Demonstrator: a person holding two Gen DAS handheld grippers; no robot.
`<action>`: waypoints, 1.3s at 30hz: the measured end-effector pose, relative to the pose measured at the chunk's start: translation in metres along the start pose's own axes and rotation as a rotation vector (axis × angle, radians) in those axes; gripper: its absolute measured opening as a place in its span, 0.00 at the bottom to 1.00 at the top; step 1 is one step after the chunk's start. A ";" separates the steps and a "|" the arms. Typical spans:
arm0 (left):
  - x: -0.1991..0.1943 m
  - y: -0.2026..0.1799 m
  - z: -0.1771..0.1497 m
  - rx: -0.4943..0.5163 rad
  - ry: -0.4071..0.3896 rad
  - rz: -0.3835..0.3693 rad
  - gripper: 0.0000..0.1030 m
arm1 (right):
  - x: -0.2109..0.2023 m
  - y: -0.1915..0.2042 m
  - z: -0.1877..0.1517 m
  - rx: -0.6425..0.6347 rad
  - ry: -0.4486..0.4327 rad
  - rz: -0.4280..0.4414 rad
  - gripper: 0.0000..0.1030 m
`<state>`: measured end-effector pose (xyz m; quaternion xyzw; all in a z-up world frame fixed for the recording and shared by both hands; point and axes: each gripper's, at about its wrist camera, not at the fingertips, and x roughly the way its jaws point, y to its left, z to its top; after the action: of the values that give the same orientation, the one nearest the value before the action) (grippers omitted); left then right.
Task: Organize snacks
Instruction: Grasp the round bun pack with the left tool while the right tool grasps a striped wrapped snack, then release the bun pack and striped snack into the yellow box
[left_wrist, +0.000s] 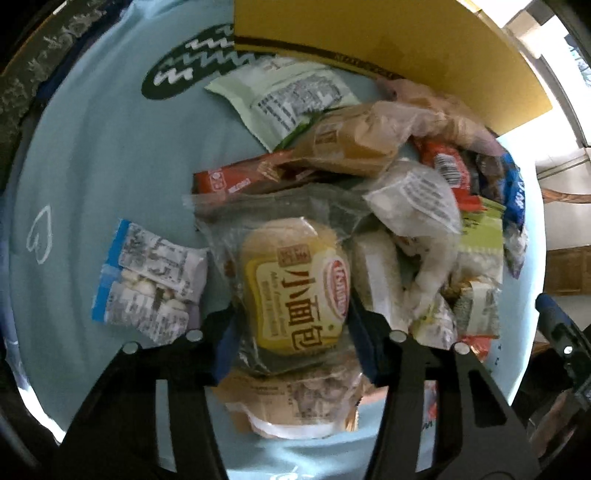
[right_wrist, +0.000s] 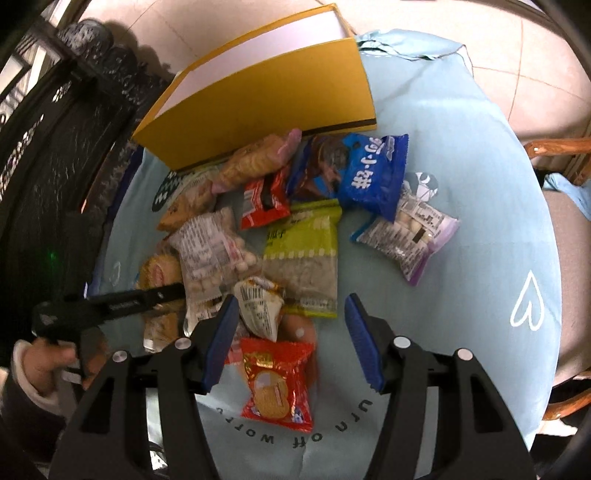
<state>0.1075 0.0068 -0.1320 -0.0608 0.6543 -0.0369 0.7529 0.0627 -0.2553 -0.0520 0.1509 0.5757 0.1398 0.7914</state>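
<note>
My left gripper (left_wrist: 295, 347) points down over a pile of snacks, and its blue pads press both sides of a clear bread packet with a yellow label (left_wrist: 295, 288). In the right wrist view the left gripper (right_wrist: 122, 301) shows as a black bar over that bread packet (right_wrist: 159, 273), with a hand (right_wrist: 44, 358) holding it. My right gripper (right_wrist: 291, 339) stands open. A red biscuit packet (right_wrist: 277, 384) lies flat on the cloth between its fingers, touching neither pad. An open yellow box (right_wrist: 258, 96) stands behind the pile.
A light blue cloth (right_wrist: 461, 184) covers the round table. Loose packets lie around: blue cookies (right_wrist: 373, 170), green (right_wrist: 306, 240), clear candy bags (right_wrist: 406, 236) (left_wrist: 147, 280), a red bar (left_wrist: 236, 177). A wooden chair (right_wrist: 554, 147) stands at the right.
</note>
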 end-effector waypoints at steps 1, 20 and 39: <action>-0.004 0.002 -0.002 0.000 -0.008 0.004 0.52 | 0.001 0.002 -0.001 -0.015 0.002 -0.006 0.59; -0.042 0.018 -0.007 -0.035 -0.051 -0.063 0.52 | 0.081 0.062 -0.021 -0.326 0.095 -0.190 0.25; -0.112 -0.015 0.027 0.073 -0.197 -0.128 0.52 | -0.038 0.038 0.056 -0.120 -0.156 0.052 0.20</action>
<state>0.1187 0.0086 -0.0164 -0.0782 0.5701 -0.1027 0.8114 0.1035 -0.2401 0.0121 0.1287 0.4988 0.1823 0.8375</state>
